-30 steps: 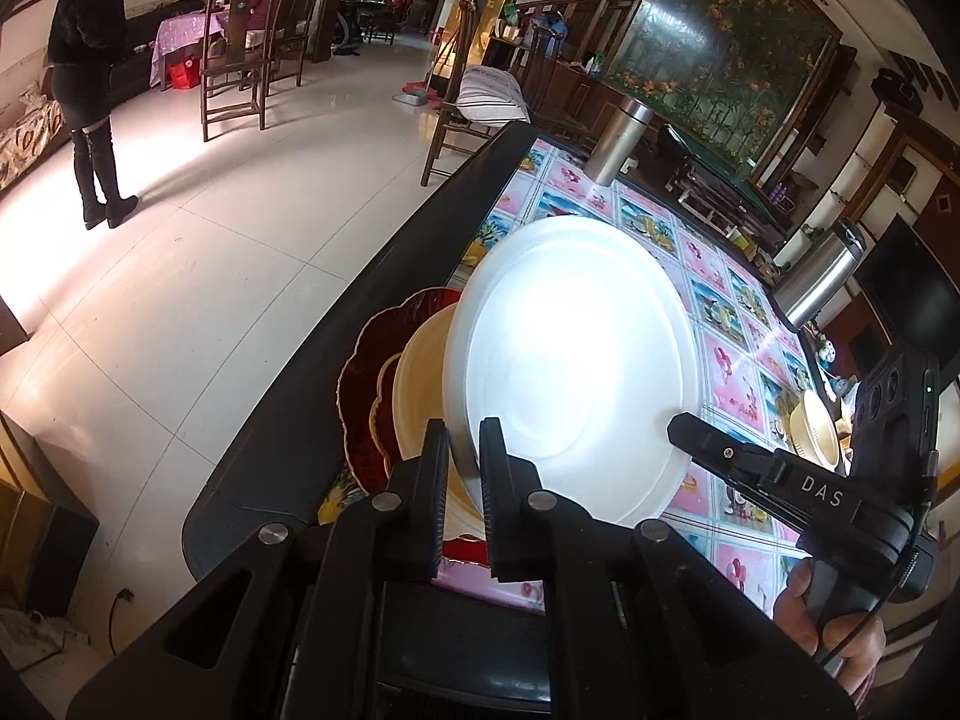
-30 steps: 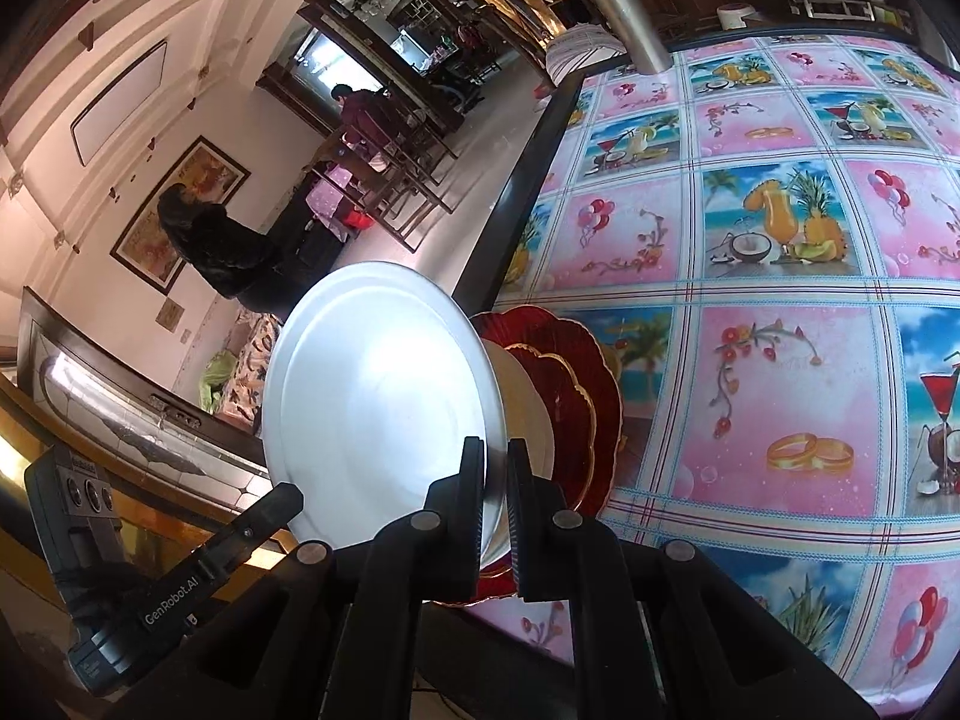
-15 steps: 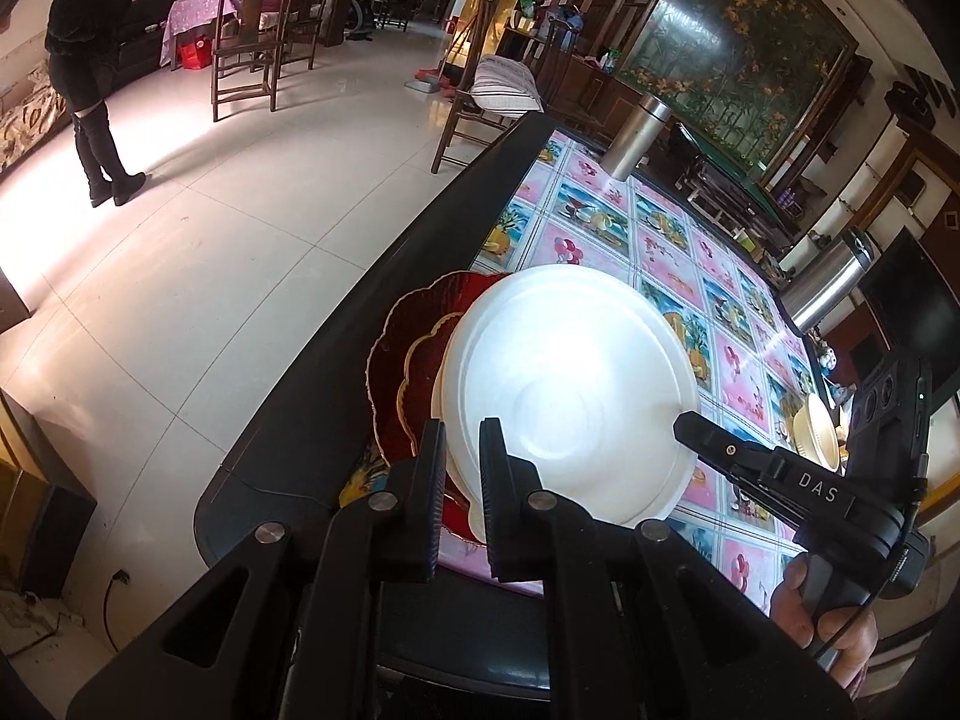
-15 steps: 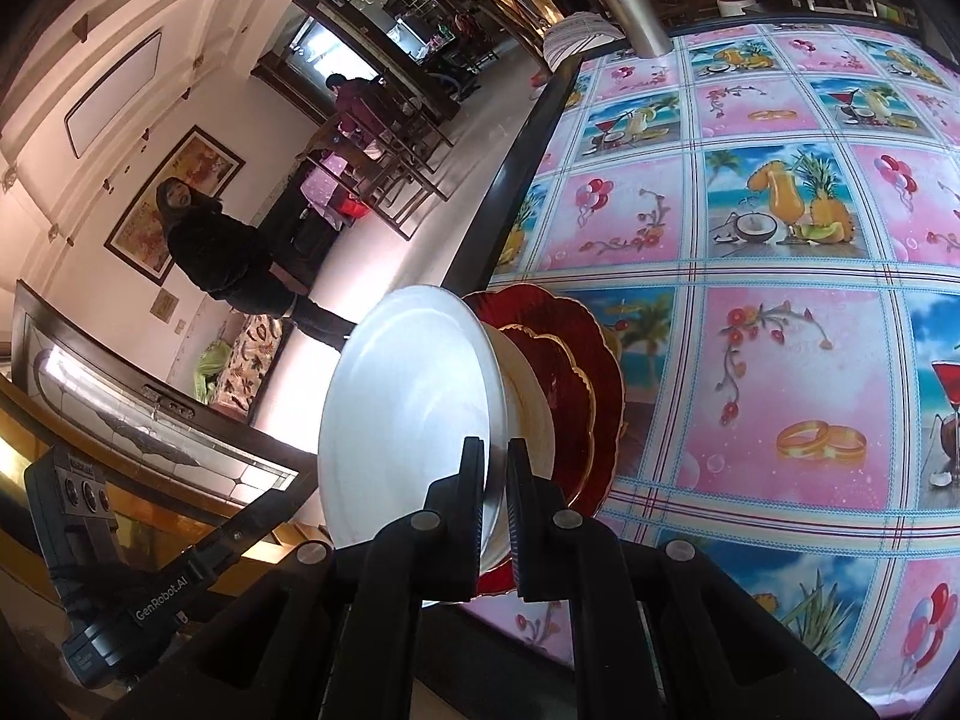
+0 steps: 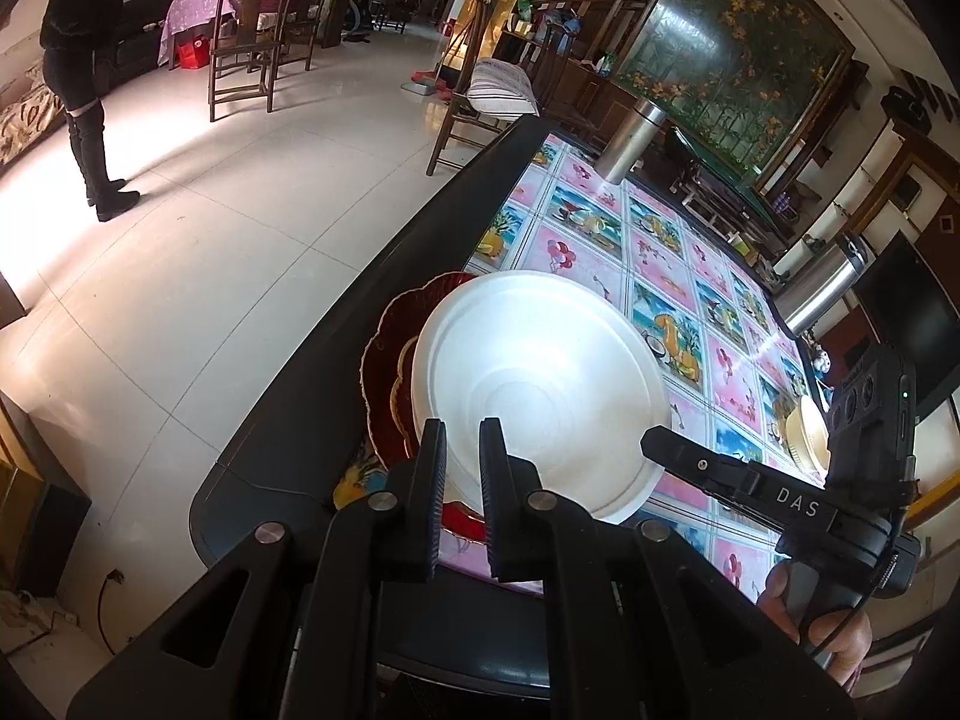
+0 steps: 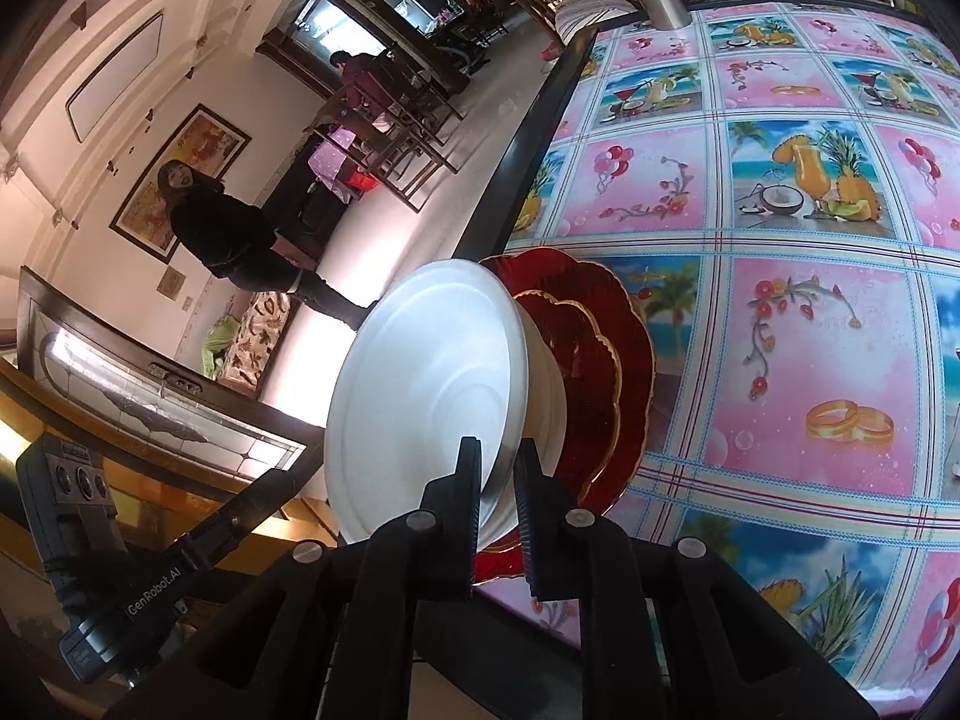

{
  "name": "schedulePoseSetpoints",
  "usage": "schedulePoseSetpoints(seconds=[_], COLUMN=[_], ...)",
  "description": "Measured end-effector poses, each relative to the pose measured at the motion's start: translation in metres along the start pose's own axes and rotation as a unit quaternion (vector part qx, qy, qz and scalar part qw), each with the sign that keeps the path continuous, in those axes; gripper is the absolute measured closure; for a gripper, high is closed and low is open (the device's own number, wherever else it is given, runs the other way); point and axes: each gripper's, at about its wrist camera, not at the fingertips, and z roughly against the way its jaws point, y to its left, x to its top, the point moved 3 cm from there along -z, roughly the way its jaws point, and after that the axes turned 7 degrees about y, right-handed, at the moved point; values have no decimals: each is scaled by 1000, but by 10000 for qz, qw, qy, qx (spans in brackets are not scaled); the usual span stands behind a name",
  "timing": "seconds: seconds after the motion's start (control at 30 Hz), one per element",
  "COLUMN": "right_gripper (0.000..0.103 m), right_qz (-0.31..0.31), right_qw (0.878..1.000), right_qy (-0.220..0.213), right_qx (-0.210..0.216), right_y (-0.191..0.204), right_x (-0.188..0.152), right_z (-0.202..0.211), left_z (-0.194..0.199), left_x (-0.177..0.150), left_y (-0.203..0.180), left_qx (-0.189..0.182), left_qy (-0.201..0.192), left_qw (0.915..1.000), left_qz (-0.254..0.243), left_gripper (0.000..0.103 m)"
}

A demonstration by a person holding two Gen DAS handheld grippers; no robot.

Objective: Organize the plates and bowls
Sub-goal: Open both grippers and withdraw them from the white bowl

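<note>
A large white plate (image 5: 540, 384) leans low over a stack at the table's near corner. My left gripper (image 5: 462, 438) is shut on its near rim. In the right wrist view the same white plate (image 6: 420, 396) stands on edge with its rim between the fingers of my right gripper (image 6: 497, 459). Those jaws are opening, and a gap shows beside the rim. Under the plate lie a cream plate (image 6: 543, 384), a small red scalloped plate (image 6: 576, 372) and a large red scalloped plate (image 6: 630, 354).
The stack sits by the table's dark edge (image 5: 372, 276), on a pink picture tablecloth (image 6: 780, 180). Two steel flasks (image 5: 630, 144) (image 5: 822, 282) and a cream bowl (image 5: 804, 432) stand farther along. A person (image 5: 84, 60) stands on the tiled floor near wooden chairs (image 5: 240, 60).
The white plate has tipped down from steeply upright toward the stack. My right gripper's fingers have parted a little around the rim. The left grip is unchanged.
</note>
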Motion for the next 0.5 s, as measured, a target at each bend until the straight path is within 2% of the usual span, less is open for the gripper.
schedulePoseSetpoints(seconds=[0.03,0.1,0.17,0.37,0.5], right_gripper=[84,69,66,61,61], right_qz=[31,-8,23,-213,-450], right_qw=[10000,9999,9998,9978,9961], right_qy=[5,-105,-173,-628,-759], right_qx=[-17,-2,-31,-79,-58], right_y=[1,0,-1,-25,-49], right_x=[0,0,1,10,12], right_z=[2,10,19,55,71], left_z=[1,4,7,3,-8], left_x=[0,0,-1,-6,-13], left_y=[-1,-4,-9,-38,-65], left_qx=[9,18,-9,-127,-172], left_qy=[-21,-69,-94,-22,142], left_qw=[10000,10000,9999,9989,9969], left_qz=[-7,-53,-104,-451,-761], left_gripper=[95,95,95,94,94])
